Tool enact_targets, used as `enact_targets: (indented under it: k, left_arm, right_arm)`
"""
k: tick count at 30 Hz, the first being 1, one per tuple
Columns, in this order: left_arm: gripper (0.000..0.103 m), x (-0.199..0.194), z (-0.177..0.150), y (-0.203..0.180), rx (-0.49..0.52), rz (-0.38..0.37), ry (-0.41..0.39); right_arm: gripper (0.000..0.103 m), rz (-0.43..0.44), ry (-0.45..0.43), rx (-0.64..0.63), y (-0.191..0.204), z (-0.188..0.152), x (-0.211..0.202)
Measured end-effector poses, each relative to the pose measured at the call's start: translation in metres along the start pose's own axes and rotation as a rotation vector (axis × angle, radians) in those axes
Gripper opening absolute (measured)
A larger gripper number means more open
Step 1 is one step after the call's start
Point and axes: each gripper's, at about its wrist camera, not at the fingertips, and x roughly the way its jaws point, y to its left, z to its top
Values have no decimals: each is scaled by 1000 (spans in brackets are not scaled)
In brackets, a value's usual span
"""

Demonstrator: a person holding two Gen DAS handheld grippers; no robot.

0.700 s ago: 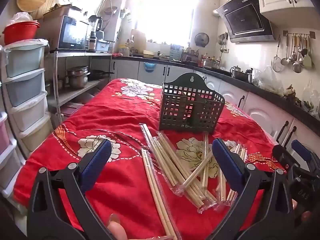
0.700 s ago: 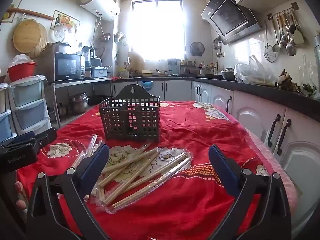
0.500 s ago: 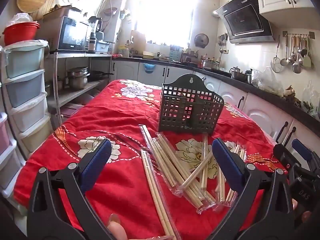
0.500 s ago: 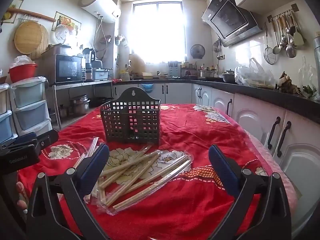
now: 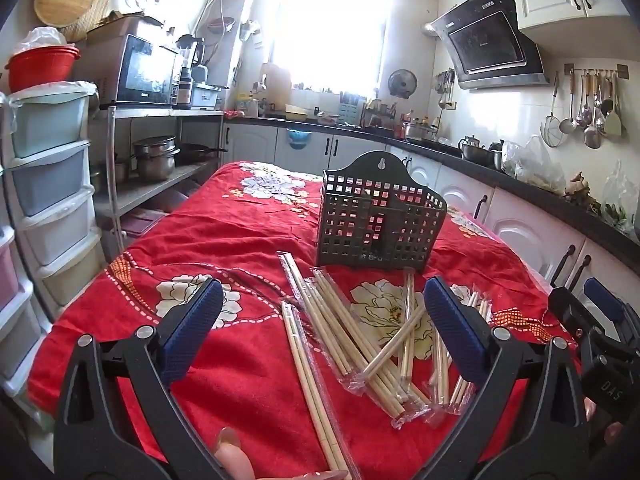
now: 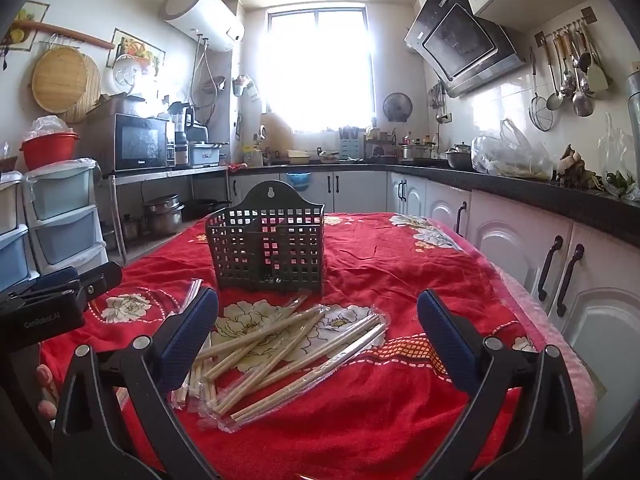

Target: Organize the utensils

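Chopsticks (image 5: 352, 332) lengthwise toward holder (image 5: 380, 224)

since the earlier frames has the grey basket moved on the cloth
No. The grey basket sits at the same spot on the red cloth, just behind the wrapped chopsticks; only the camera view shifts slightly.

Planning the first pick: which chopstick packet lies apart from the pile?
The long wrapped pair nearest the left tongs. It lies alone on the red cloth, reaching toward the camera, while the other packets overlap in a heap before the basket.
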Motion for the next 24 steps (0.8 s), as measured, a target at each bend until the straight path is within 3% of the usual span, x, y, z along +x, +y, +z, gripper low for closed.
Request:
enact_targets:
  k: [24]
  left_arm:
    - [93, -1, 1, 2, -4, -5, 2]
  right_arm:
    - [97, -4, 3, 3, -1, 0, 1]
